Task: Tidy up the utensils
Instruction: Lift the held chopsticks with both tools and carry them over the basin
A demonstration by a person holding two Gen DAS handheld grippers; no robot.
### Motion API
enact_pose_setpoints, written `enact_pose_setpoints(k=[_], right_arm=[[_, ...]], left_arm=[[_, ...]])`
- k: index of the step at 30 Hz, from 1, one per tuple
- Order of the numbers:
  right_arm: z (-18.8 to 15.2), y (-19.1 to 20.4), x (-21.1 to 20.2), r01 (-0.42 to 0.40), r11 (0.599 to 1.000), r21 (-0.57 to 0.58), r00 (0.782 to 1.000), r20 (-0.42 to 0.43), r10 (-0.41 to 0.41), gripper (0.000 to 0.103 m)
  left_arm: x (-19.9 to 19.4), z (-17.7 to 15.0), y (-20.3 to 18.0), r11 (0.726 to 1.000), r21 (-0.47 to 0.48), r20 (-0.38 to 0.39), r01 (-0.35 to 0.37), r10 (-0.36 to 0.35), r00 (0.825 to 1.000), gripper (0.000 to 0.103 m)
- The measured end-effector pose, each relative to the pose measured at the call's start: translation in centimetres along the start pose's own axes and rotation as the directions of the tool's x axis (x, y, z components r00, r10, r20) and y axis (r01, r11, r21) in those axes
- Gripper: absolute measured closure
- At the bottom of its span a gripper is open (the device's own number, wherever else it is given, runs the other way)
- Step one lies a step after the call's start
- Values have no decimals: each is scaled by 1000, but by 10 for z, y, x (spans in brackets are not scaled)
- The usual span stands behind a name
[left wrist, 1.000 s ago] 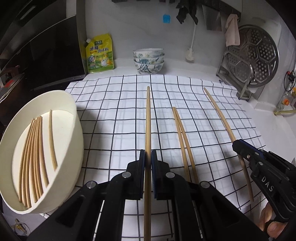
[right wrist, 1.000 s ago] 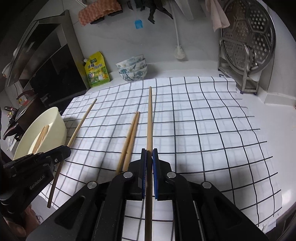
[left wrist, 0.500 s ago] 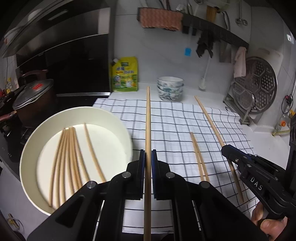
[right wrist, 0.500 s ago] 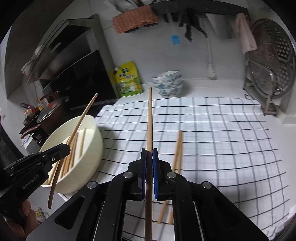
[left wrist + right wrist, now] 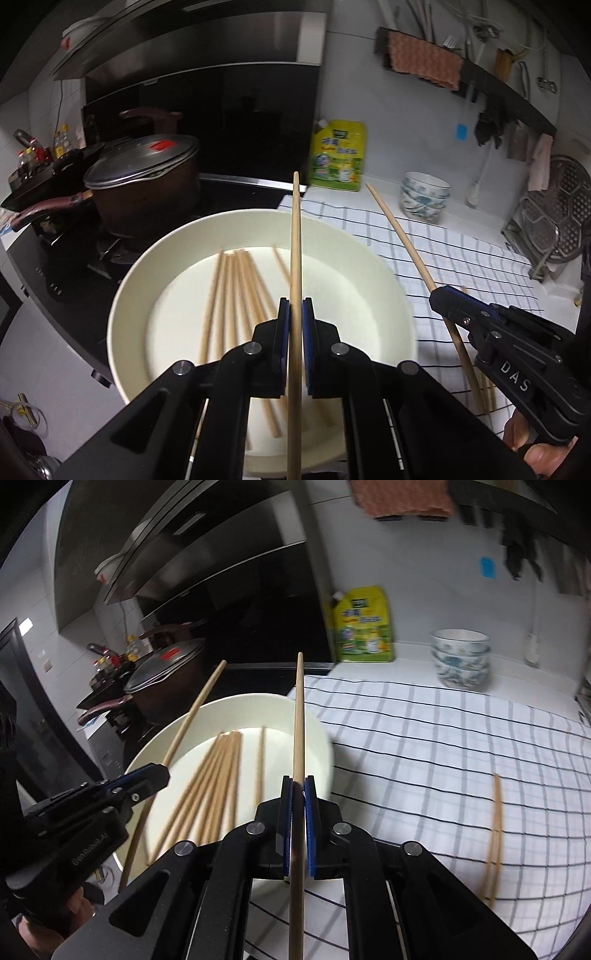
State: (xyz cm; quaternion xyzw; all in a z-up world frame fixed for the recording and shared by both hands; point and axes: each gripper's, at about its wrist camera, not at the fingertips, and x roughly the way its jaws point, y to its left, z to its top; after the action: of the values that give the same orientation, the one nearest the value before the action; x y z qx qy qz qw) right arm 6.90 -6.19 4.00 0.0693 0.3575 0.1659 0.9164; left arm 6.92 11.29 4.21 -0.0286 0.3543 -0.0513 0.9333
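Grippers: two, left gripper (image 5: 294, 314) and right gripper (image 5: 297, 794)
Chopsticks held: two, one per gripper
Chopsticks on the cloth (image 5: 443, 738): two (image 5: 495, 830)
Chopsticks in the cream bowl (image 5: 147, 277): several, blurred, exact number unclear
Patterned bowls (image 5: 461, 657): three, stacked
Yellow pouches (image 5: 338, 155): one
Lidded pots (image 5: 142, 184): one

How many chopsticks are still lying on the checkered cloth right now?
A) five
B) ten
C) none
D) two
D: the right wrist view shows just one pair of wooden chopsticks lying side by side on the black-and-white checkered cloth; the others lie in the round cream bowl or are clamped, one in each hand-held gripper, left and right.
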Motion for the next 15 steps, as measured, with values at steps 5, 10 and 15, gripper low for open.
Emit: enact_pose_setpoints(k=[5,10,15], right_arm=[[12,33,35,-48,997,-52,998,-46,45,97],[17,49,68,-76,995,-66,992,-111,68,97],[17,54,90,-93,994,-61,982,-170,81,97]], left_arm=[[19,0,28,999,-35,-34,-31,29,999,95],[36,-1,44,997,-53,-59,-50,47,997,95],[53,-4,52,997,-62,-101,-54,48,994,95]])
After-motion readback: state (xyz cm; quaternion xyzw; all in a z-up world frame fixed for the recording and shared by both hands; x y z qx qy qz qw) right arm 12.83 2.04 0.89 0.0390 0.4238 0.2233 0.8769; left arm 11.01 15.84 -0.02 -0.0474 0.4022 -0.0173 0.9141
